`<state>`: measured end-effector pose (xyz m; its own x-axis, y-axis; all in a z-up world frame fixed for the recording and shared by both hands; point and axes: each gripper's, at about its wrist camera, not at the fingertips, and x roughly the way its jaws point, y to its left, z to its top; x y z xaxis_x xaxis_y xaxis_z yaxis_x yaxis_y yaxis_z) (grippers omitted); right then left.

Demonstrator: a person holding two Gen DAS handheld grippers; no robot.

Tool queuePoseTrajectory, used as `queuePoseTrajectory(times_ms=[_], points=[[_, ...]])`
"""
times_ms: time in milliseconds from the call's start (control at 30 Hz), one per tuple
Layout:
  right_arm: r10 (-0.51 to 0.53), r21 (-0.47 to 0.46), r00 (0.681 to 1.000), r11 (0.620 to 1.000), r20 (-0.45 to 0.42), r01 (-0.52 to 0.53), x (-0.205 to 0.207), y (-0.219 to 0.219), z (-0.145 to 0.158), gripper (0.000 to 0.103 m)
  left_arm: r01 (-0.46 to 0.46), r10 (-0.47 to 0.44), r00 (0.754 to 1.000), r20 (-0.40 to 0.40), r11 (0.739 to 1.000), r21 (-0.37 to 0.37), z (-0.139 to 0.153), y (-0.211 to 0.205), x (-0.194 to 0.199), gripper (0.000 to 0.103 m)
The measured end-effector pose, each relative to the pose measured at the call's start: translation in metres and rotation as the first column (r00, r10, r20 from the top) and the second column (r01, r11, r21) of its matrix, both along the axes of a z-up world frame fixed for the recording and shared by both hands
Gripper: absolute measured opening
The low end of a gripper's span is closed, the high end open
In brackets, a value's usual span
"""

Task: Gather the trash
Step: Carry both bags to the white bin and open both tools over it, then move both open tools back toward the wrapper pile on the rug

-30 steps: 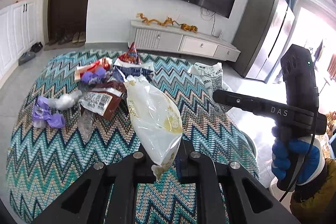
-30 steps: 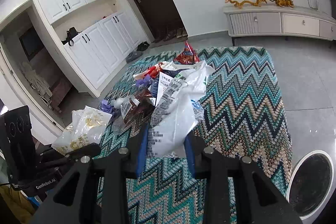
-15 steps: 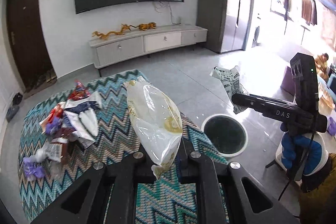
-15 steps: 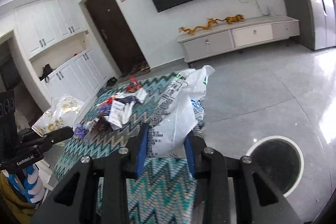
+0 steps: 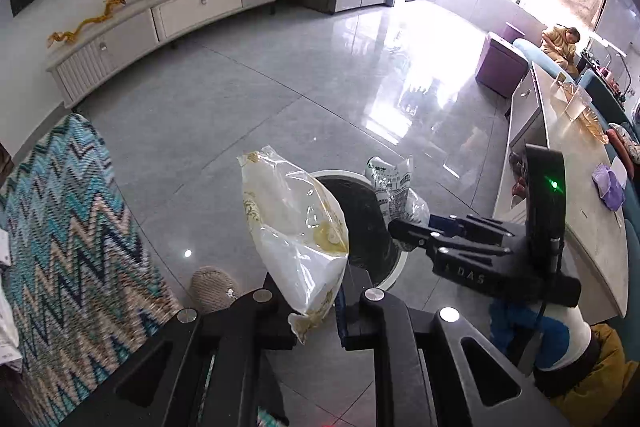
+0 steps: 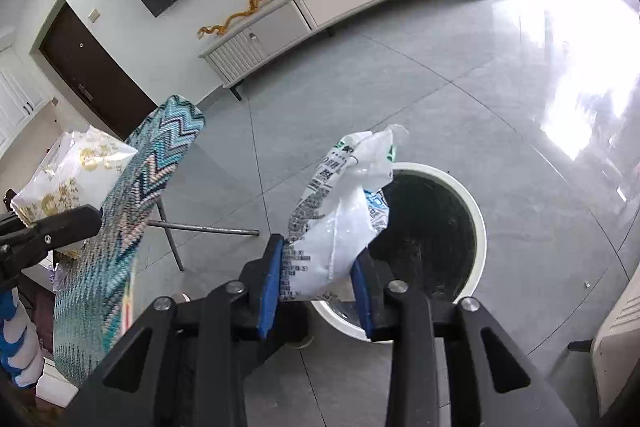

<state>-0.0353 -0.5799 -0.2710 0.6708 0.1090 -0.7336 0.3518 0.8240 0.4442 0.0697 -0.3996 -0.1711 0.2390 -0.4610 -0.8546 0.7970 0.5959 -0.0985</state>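
My left gripper [image 5: 316,301] is shut on a cream plastic bag with gold print [image 5: 294,227] and holds it upright beside the round white trash bin [image 5: 394,273]. My right gripper [image 6: 318,279] is shut on a white printed wrapper [image 6: 336,219] and holds it over the near left rim of the same bin [image 6: 476,211], whose inside is dark. In the left wrist view the right gripper [image 5: 404,227] reaches over the bin with the wrapper [image 5: 394,187]. In the right wrist view the cream bag [image 6: 68,179] shows at far left.
The table with the zigzag cloth [image 5: 68,239] is at left, with its metal legs [image 6: 200,227] on the grey tiled floor. A round woven stool [image 5: 212,287] stands by the bin. A white TV cabinet [image 6: 320,7] lines the far wall. A counter [image 5: 576,187] is at right.
Both grippers have swung away from the trash pile on the table to the floor bin, each still holding its bag. The bin is now close below them.
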Motion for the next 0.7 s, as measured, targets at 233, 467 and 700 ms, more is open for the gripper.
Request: queuePoseTrajectory(times_ms=[233, 467, 700], points=[[-0.017, 0.031, 0.994, 0.999, -0.108, 0.021, 0.024, -0.023, -0.059, 0.033, -0.005, 0.007, 0.996, -0.089, 0.999, 0.032, -0.051, -0.051, 0.035, 0.022], [-0.022, 0.036, 0.976, 0.999, -0.217, 0.031, 0.043, -0.036, -0.103, 0.042, -0.034, 0.039, 0.987, -0.153, 0.999, 0.037, -0.086, -0.069, 0.053, 0.061], [-0.063, 0.01, 0.975, 0.998, -0.215, 0.067, 0.033, -0.041, -0.097, 0.046, -0.039, 0.038, 0.995, -0.094, 0.999, -0.011, -0.064, -0.059, 0.051, 0.061]])
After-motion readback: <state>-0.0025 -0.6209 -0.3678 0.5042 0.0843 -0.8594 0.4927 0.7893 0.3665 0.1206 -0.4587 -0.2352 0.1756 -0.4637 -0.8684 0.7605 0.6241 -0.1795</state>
